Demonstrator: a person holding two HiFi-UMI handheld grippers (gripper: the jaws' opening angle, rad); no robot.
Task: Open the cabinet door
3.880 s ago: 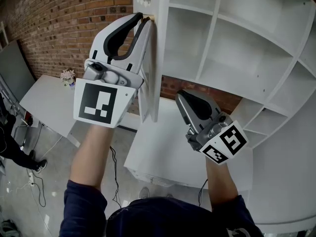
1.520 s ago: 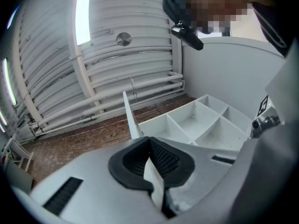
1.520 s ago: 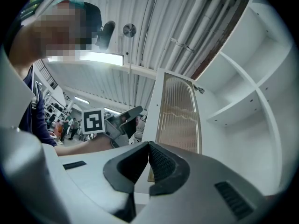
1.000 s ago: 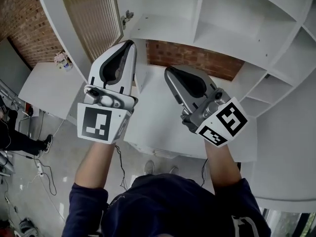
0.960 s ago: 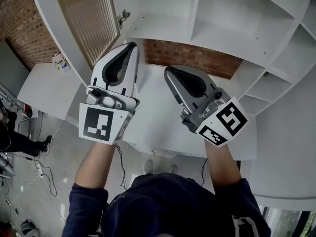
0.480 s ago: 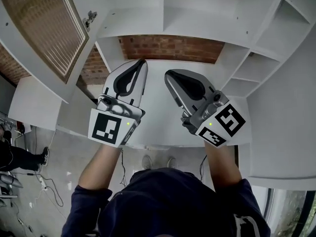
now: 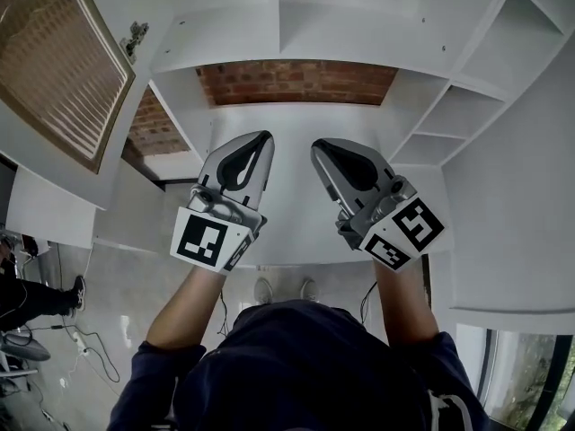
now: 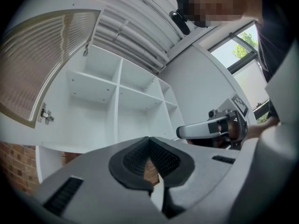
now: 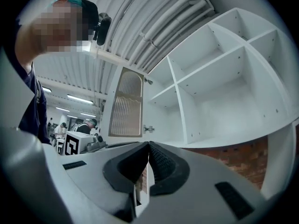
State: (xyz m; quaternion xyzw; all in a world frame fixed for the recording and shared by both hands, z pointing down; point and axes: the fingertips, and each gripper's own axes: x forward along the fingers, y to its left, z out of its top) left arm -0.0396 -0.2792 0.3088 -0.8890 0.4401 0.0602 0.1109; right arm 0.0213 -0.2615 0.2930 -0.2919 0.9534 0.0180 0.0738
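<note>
The cabinet door [image 7: 56, 72], white-framed with a ribbed glass panel, stands swung open at the upper left, its hinge [image 7: 135, 34] showing at the cabinet's edge. My left gripper [image 7: 263, 136] is shut and empty, low in front of the white desk, well right of the door. My right gripper [image 7: 317, 144] is beside it, shut and empty too. In the left gripper view the door [image 8: 44, 62] and hinge [image 8: 45, 114] lie left, above the closed left gripper [image 8: 149, 142]. The right gripper view shows the door [image 9: 128, 104] beyond the closed right gripper [image 9: 148, 145].
White open shelves [image 7: 359, 25] fill the top and right, with a brick wall [image 7: 296, 81] behind the gap. A white desk top [image 7: 296, 232] lies under the grippers. Cables [image 7: 85, 339] trail on the floor at left, where a person's leg [image 7: 27, 299] shows.
Both grippers have come down and back from the cabinet, drawing closer together. The open door has slid to the upper left of the view. Earlier, my left gripper was at the door's edge.
</note>
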